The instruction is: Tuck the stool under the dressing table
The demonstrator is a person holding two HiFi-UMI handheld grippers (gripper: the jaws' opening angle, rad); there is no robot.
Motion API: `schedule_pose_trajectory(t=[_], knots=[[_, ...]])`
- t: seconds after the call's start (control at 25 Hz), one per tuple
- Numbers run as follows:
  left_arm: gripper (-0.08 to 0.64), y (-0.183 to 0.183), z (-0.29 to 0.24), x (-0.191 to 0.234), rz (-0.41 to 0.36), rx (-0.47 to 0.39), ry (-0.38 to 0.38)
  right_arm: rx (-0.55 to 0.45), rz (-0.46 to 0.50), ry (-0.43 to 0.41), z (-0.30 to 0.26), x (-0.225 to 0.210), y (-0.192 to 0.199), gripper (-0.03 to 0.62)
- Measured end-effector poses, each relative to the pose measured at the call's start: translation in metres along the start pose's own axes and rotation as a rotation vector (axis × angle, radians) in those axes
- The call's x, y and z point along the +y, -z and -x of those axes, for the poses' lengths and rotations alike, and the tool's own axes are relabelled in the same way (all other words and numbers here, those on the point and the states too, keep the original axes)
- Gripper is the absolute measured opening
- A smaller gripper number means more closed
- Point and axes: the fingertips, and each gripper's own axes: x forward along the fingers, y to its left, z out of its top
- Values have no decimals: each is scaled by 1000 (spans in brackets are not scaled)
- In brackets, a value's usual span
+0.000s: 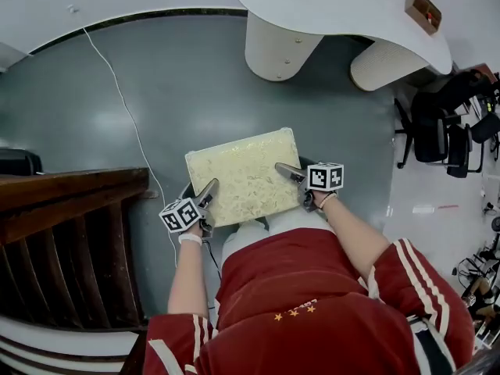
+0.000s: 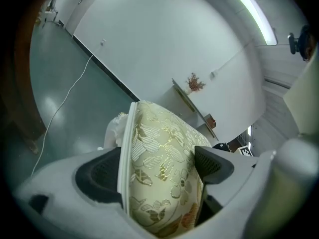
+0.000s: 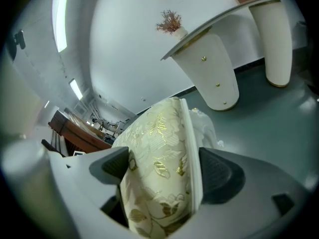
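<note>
Two grippers hold the stool point(image 1: 244, 175) at the centre of the head view, above the grey-green floor point(image 1: 195, 84). The left gripper point(image 1: 208, 194) clamps its lower left edge and the right gripper point(image 1: 289, 172) its right edge, both with jaws wide on the thick cream padding. The white dressing table point(image 1: 344, 10) stands at the upper right, well apart.

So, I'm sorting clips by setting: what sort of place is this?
Probably a lab or studio staged as a bedroom: a white dressing table and cushioned stool, but office chairs and a loose cable nearby.
</note>
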Motion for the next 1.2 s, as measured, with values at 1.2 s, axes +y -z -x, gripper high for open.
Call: schedule_pose_trajectory(t=[1.2], knots=[[444, 58, -6, -350, -274, 286, 189, -389, -234, 195, 385, -17, 17, 416]])
